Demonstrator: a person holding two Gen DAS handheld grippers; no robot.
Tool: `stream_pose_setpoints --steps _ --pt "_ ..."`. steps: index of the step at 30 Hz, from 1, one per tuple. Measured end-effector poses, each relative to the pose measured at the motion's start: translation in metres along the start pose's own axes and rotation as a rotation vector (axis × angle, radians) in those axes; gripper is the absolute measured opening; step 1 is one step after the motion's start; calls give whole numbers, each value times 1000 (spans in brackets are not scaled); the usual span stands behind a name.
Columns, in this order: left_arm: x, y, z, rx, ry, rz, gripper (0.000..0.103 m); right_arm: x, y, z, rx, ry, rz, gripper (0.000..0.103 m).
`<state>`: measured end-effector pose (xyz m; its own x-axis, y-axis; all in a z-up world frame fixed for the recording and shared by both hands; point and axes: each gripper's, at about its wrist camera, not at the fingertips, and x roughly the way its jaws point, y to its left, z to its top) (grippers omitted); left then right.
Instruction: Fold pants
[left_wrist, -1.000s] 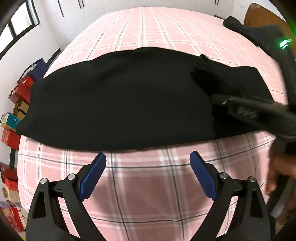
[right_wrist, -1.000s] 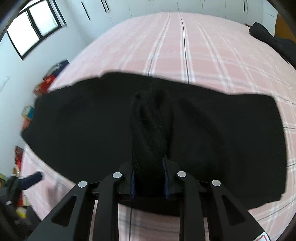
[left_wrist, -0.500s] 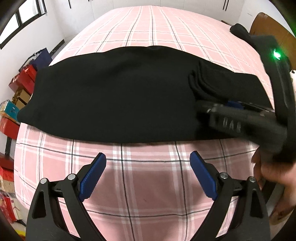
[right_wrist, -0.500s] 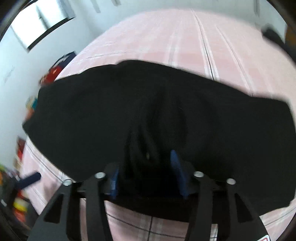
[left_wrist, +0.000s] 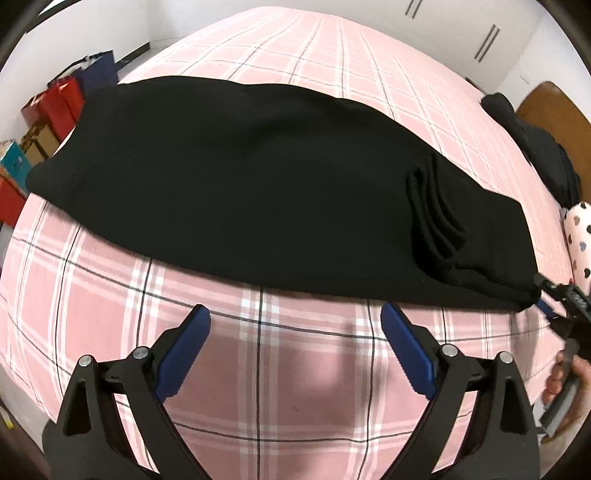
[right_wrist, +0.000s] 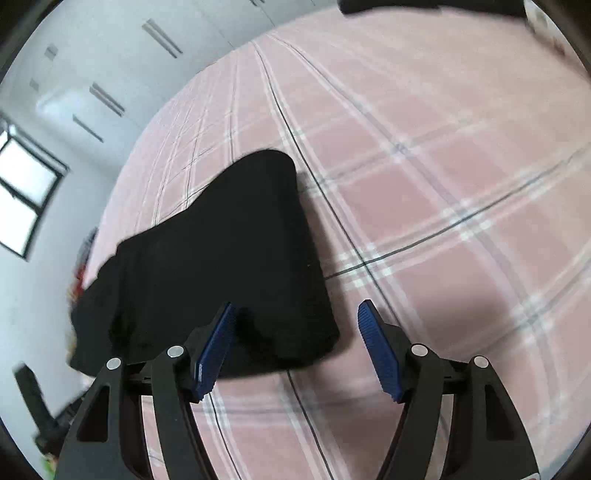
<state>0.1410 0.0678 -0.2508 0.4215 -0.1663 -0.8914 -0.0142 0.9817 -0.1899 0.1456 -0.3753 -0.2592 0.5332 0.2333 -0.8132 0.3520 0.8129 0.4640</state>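
Grippers, left gripper (left_wrist: 295, 354) and right gripper (right_wrist: 295, 350), gape wide, seemingly clear of pants (left_wrist: 236, 184).

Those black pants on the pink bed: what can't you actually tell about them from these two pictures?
- Left wrist view: the pants are uniformly black, so which end is the waistband cannot be told.
- Left wrist view: the right tool is cut off by the picture edge.
- Right wrist view: motion blur smears the pants, and the tool's left finger covers part of the near edge.
- Both views: layers beneath are hidden by the top layer.
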Motion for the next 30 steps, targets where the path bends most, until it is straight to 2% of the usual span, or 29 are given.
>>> stream_pose_setpoints --steps 2,3,4,5,6,8,11,14,16,19,21,22,24,26,27,28,29,30 --pt "-1 -2 1 0 -6 7 91 19 -3 -1 33 34 60 70" --pt "-2 -1 1 3 -8 11 91 23 0 -4 31 7 56 68" --pt "-2 -2 1 8 -9 16 91 23 4 -6 17 -18 60 59" --pt "-2 -3 1 11 -9 22 91 25 10 -8 -4 -22 81 20" --pt "-1 -6 1 18 -6 29 91 23 14 -10 0 -18 103 20" --pt "0 -11 2 30 -1 38 91 13 24 -10 -16 -42 84 16" --pt "3 -25 2 54 5 39 91 -13 29 -6 -117 -96 -17 14" --pt "4 -43 -1 95 6 31 91 -35 13 2 -155 -105 -55 13" --pt "5 -57 -3 123 9 18 91 -54 -3 7 -188 -132 -126 13" --pt "7 -75 -7 155 16 -4 91 -84 -44 14 -120 -179 -203 14" --pt "9 -88 -11 181 24 -24 91 -97 -72 13 -100 -206 -280 20" --pt "11 -91 -12 190 26 -27 91 -96 -86 13 -94 -184 -301 25" --pt "15 -102 -16 216 32 -12 91 -85 -108 9 -51 -72 -373 28" --pt "16 -108 -17 235 26 -4 91 -99 -92 1 -59 -132 -403 35" --pt "17 -111 -17 236 27 -3 91 -106 -67 -8 -115 -198 -460 38" --pt "18 -112 -17 232 29 -4 91 -111 -46 -16 -184 -235 -476 41" --pt "19 -113 -18 222 32 -7 91 -113 -29 -25 -245 -247 -453 47" --pt "20 -113 -17 213 35 -11 91 -109 -4 -34 -312 -244 -399 47"
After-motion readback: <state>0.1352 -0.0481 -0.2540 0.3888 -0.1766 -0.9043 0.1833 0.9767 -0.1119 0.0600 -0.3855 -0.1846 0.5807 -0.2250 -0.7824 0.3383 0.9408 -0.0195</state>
